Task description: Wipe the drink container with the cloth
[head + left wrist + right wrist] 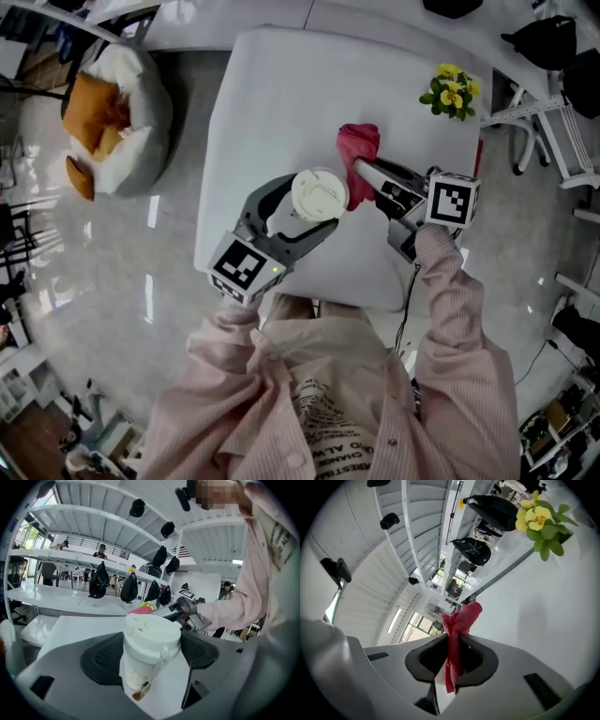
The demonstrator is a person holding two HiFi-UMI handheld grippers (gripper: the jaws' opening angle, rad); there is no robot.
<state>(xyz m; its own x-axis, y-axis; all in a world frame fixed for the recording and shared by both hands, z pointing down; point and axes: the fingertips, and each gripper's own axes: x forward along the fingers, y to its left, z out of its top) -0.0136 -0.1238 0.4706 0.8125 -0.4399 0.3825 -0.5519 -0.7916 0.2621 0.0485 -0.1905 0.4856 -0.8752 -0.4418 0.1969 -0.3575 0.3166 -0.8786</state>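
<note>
— So, where is that cream plastic drink container (320, 194) with the lid on?

— Over the near part of the white tabletop (281, 94), between the jaws of the left gripper (314, 202). From where I stand, the two dark pads press on its sides, one left and one right, just under the lid. The jaws are closed as far as the cup lets them.

— Is it standing on the tabletop or lifted?

— I can't tell. It is upright, perhaps leaning a touch, and a small brown tag hangs near its base.

— And the right gripper (361, 172)?

— Its jaws are pinched together on a crumpled red terry cloth (359, 150). A bunch of the cloth sticks out past the tips and a tail of it hangs back between the pads.

— How close is the cloth to the drink container?

— Right beside the lid, on its far right side. I can't make out whether the two actually touch.

— Anything else about?

— A small bunch of yellow flowers (451, 91) with green leaves sits at the far right of the tabletop, well apart from both grippers. On the floor to the left lies a white beanbag (141, 112) with orange cushions on it.
</note>
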